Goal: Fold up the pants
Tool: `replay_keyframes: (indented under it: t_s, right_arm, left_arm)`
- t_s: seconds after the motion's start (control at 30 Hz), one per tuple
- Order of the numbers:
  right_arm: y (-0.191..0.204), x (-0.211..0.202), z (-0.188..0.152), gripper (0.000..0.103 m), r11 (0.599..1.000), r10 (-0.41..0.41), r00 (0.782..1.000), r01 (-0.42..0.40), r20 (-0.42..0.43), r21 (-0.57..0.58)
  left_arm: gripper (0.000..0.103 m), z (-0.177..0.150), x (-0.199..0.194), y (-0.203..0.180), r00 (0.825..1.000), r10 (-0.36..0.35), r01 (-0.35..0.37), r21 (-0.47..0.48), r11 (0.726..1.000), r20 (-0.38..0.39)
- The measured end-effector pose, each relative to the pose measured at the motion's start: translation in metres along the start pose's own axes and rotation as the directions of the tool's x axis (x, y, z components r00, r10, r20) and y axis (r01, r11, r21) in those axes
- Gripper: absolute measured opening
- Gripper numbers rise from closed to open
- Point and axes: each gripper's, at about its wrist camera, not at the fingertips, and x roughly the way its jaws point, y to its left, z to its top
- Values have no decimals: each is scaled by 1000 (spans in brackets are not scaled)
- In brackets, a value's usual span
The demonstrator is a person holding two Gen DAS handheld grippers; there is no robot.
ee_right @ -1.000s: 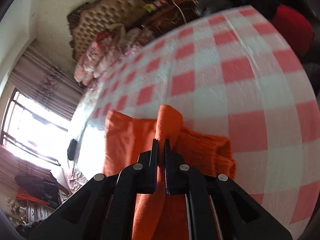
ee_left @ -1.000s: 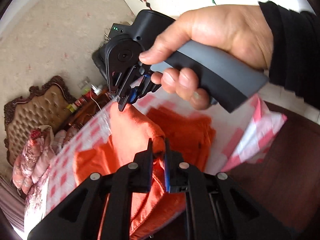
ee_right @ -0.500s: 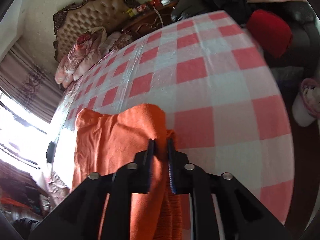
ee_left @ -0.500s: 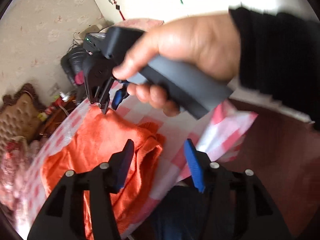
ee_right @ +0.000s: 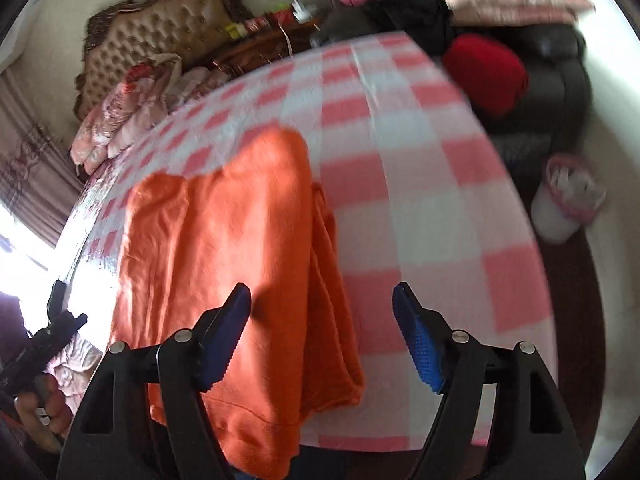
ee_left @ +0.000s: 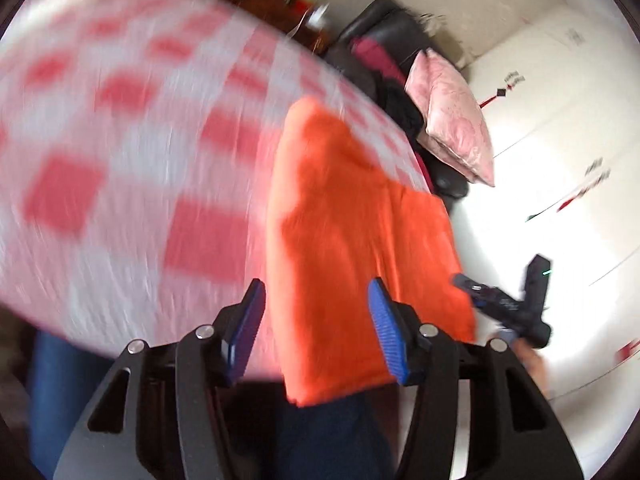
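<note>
Pants (ee_right: 224,264), orange, lie folded into layers on the red-and-white checked tablecloth (ee_right: 420,184), with one end draped over the table's near edge. Right gripper (ee_right: 322,332) hangs above that near end, angled steeply downward; its jaws have just been opening and now stand wide apart, with no cloth pressed between the blue pads (ee_right: 420,344). Left gripper (ee_left: 316,320) is also tilted downward over the draped end, jaws apart and holding nothing; the view from it is heavily blurred. From the right wrist view, the left tool shows at the lower left, with fingers (ee_right: 44,404) wrapped around its handle. A pink cushion (ee_left: 456,116) rests on a dark sofa beyond the table.
</note>
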Motion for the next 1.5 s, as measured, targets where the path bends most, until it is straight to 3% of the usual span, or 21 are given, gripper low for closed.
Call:
replay_keyframes:
  t_s: [0.07, 0.13, 0.23, 0.3, 0.4, 0.53, 0.57, 0.6, 0.63, 0.67, 0.77, 0.87, 0.93, 1.0, 1.07, 1.13, 1.23, 1.37, 1.43, 1.5]
  right_arm:
    - [0, 1, -5, 68, 1000, 19, 1000, -19, -4, 7]
    - [2, 4, -7, 51, 999, 46, 999, -46, -16, 10]
    - [-1, 11, -8, 47, 998, 63, 998, -62, -25, 31]
    - [-2, 11, -9, 46, 996, 73, 997, -72, -21, 46]
    - [0, 13, -10, 43, 992, 93, 996, -91, -17, 82]
    - [13, 21, -13, 41, 985, 134, 991, -134, 4, 108]
    - [16, 22, -13, 41, 987, 126, 992, -127, 8, 103]
    - [17, 20, -12, 42, 988, 114, 994, -114, 5, 102]
    - [17, 18, -11, 42, 990, 98, 995, -98, 5, 103]
    - [17, 10, -9, 42, 993, 67, 998, -68, 23, 94]
    - [24, -10, 7, 56, 999, 15, 996, -18, 89, 32]
    - [33, -9, 39, 58, 1000, 13, 994, -10, 110, -20]
    - [35, 3, 62, 58, 999, -4, 993, 9, 114, -42]
    - [35, 23, 83, 58, 999, -8, 996, 12, 85, -47]
    - [39, 40, 94, 55, 997, 34, 998, -31, 43, -69]
    - [46, 56, 102, 21, 993, 46, 999, -45, 3, -106]
    - [49, 72, 110, 17, 992, 22, 1000, -23, -6, -124]
    - [56, 81, 109, 17, 981, -46, 999, 51, 27, -189]
    - [60, 57, 103, 34, 978, -110, 985, 132, 136, -160]
    - [71, 24, 87, 46, 969, -164, 953, 204, 255, -139]
  left_arm:
    - [52, -7, 2, 7, 998, -52, 50, -46, 998, -44]
    - [52, -14, 12, 9, 992, -73, 66, -78, 995, -99]
    - [46, -16, 23, 13, 988, -64, 50, -99, 994, -141]
    - [17, -14, 24, 11, 984, -75, 62, -83, 995, -163]
    - [12, 0, 21, 6, 990, -47, 46, -14, 999, -133]
    - [12, 16, 16, 11, 993, 22, -15, 61, 998, -115]
    - [15, 18, 16, 13, 992, 24, -17, 54, 998, -126]
    - [27, 15, 12, 17, 992, 21, -16, 39, 999, -126]
    - [32, 12, 7, 20, 993, 29, -25, 38, 999, -116]
    - [37, 11, 0, 18, 995, 53, -48, 59, 997, -88]
    - [36, 14, -16, 8, 993, 116, -117, 129, 985, 14]
    - [35, 26, -21, -23, 982, 144, -171, 246, 954, 122]
    - [34, 33, -9, -53, 975, 144, -198, 366, 909, 170]
    - [28, 42, 8, -69, 960, 194, -264, 411, 873, 203]
    - [26, 52, 24, -77, 952, 215, -290, 430, 855, 216]
    - [23, 61, 42, -83, 942, 254, -327, 444, 834, 217]
    - [23, 70, 64, -88, 929, 292, -367, 464, 806, 228]
    - [23, 81, 89, -94, 910, 341, -414, 468, 781, 237]
    - [24, 86, 99, -97, 900, 361, -436, 475, 764, 246]
    - [24, 93, 107, -98, 892, 378, -451, 480, 752, 247]
